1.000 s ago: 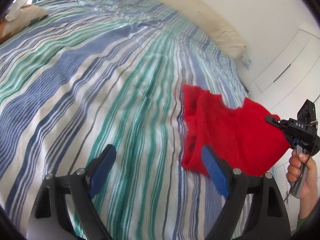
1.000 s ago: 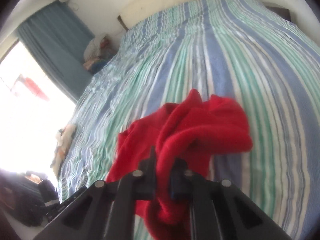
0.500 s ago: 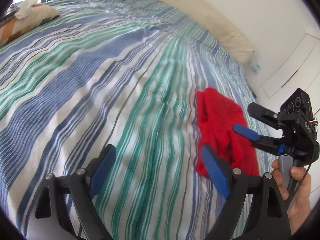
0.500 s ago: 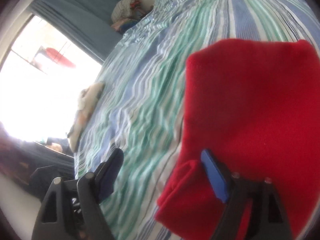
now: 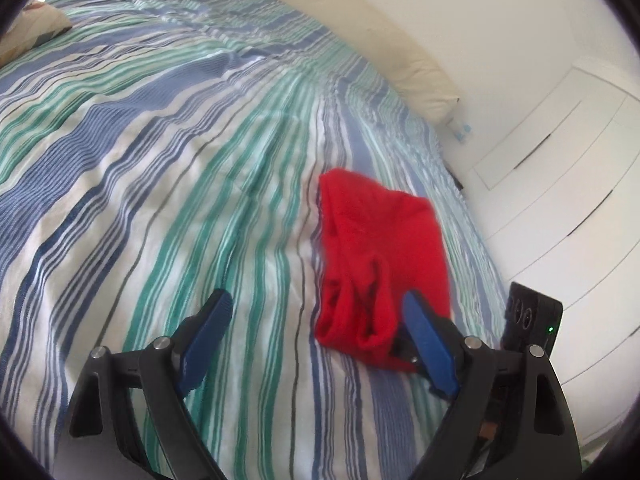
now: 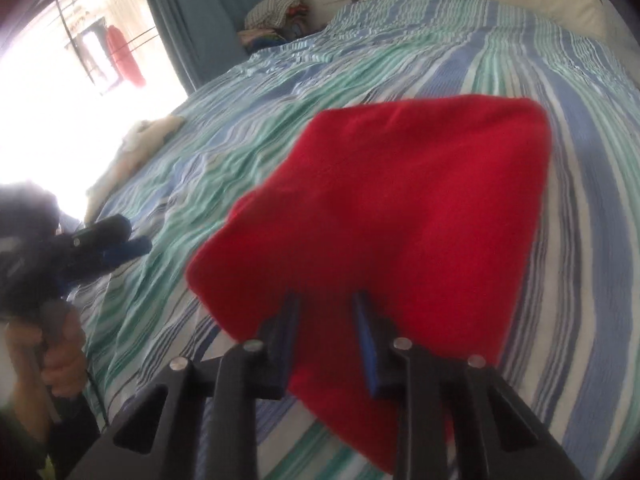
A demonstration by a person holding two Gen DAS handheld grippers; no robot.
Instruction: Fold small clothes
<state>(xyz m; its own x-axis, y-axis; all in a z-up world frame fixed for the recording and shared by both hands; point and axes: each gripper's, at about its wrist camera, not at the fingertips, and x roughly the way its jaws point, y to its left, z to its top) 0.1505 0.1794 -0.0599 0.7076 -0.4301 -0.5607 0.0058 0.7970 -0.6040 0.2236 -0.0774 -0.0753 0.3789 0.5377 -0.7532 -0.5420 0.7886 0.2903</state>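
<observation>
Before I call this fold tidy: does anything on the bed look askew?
Yes. The red garment lies bunched on the striped bedspread, its near end rolled into lumpy folds. The right claw is closing over that near edge; the left claw stands open beside it.

You have one small red fleece garment (image 5: 384, 256) lying on the striped bedspread (image 5: 168, 168), close to the bed's right-hand edge and well down from the pillow end. It's folded over into a rough, rounded rectangle, its layered, rumpled edges at the near end.
</observation>
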